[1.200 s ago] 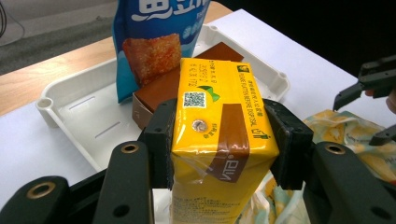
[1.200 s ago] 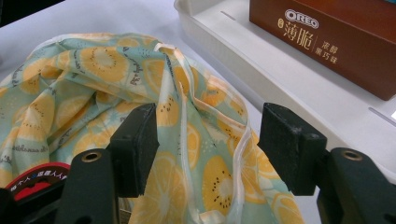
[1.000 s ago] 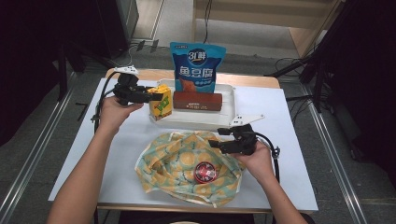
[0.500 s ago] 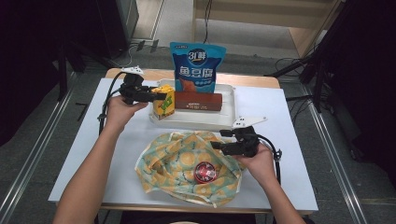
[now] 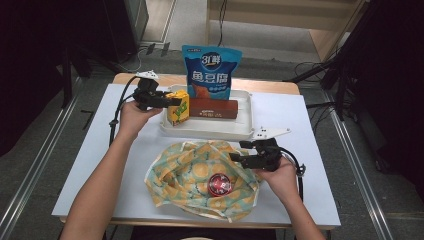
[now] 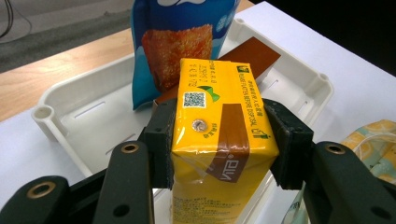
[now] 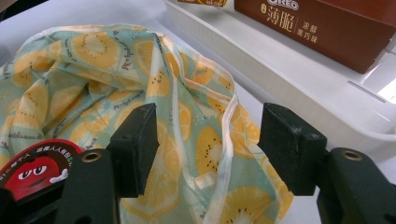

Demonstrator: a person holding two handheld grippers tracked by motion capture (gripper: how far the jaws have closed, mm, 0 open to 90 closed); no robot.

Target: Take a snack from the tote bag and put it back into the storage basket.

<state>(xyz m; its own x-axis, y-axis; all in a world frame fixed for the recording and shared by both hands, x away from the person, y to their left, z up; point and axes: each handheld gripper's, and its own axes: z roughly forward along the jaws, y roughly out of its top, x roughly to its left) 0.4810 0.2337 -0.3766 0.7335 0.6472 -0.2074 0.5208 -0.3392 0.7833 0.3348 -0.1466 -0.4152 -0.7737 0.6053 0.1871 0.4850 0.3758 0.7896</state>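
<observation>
My left gripper (image 5: 170,102) is shut on a yellow drink carton (image 5: 178,109), its pads (image 6: 161,135) pressing both sides of the carton (image 6: 219,135). The carton stands upright at the left end of the white tray (image 5: 205,132); whether it touches the tray floor I cannot tell. My right gripper (image 5: 237,156) is open, hovering over the right edge of the fruit-print cloth bag (image 5: 190,170). In the right gripper view the cloth (image 7: 93,70) lies below and between the jaws of that gripper (image 7: 205,149), untouched.
A blue snack bag (image 5: 211,72) stands at the tray's back edge, with a brown biscuit box (image 5: 212,108) lying in front of it. A round red candy pack (image 5: 219,183) rests on the cloth. White table surface lies left and right of the tray.
My left gripper has shifted slightly right and lower with the carton, toward the tray. The right gripper has stayed put.
</observation>
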